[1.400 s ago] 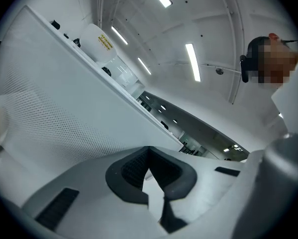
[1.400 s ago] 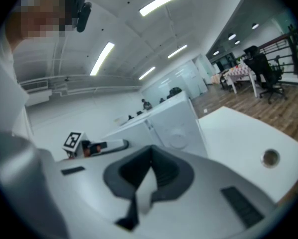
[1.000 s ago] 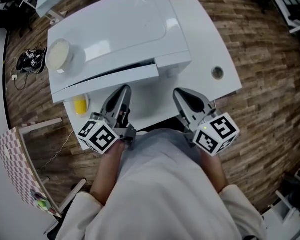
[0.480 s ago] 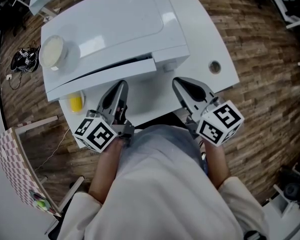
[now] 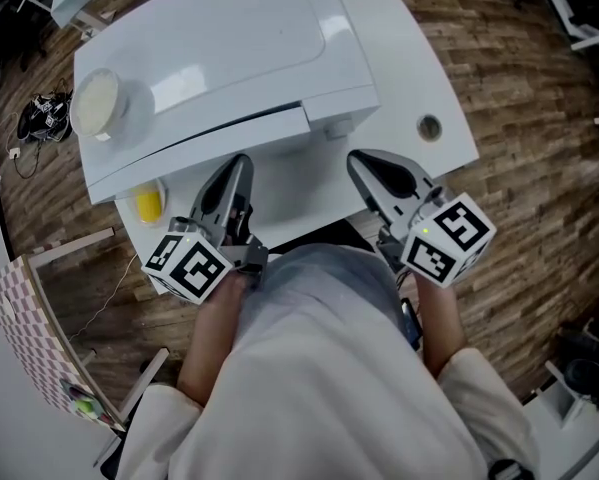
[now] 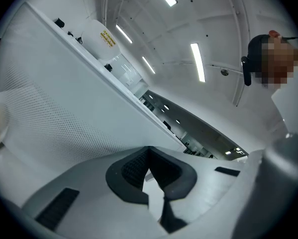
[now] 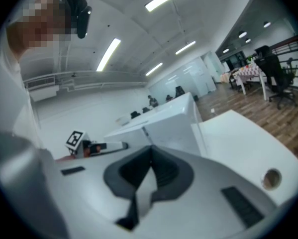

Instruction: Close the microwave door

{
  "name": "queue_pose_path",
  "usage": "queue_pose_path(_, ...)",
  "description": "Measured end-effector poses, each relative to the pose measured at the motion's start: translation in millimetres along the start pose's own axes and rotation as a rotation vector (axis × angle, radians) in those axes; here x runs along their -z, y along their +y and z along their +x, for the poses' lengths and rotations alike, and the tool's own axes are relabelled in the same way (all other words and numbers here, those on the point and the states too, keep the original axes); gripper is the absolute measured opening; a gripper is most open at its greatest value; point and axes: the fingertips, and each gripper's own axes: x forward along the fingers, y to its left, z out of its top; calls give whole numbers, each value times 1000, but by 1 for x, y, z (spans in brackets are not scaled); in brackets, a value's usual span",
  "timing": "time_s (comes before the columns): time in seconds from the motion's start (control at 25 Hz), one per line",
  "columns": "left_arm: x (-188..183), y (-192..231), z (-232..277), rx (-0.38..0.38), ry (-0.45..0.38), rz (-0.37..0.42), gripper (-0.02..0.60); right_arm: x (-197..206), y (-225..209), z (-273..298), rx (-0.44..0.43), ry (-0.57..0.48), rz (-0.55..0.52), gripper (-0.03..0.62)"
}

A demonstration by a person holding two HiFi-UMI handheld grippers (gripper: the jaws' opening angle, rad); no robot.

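White microwave (image 5: 229, 58) sits on the white bench (image 5: 419, 78) in front of me, its door (image 5: 209, 148) lying close against the body. My left gripper (image 5: 239, 163) and right gripper (image 5: 359, 161) hover just before it, each with jaws pressed together on nothing. A round cream tub (image 5: 97, 103) rests on the microwave's top. A small yellow cup (image 5: 149, 205) stands beside my left gripper, and I cannot tell what it contains.

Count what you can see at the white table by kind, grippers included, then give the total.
grippers: 2, the left gripper and the right gripper
microwave: 1
round cream container on top of it: 1
yellow object: 1
Total: 5
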Motion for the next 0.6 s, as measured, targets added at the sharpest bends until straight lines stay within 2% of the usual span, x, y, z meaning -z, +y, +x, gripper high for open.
queue_pose_path(0.6,1,0,0,-4,-4,0,15,1,6,10,-26,-7,40,21)
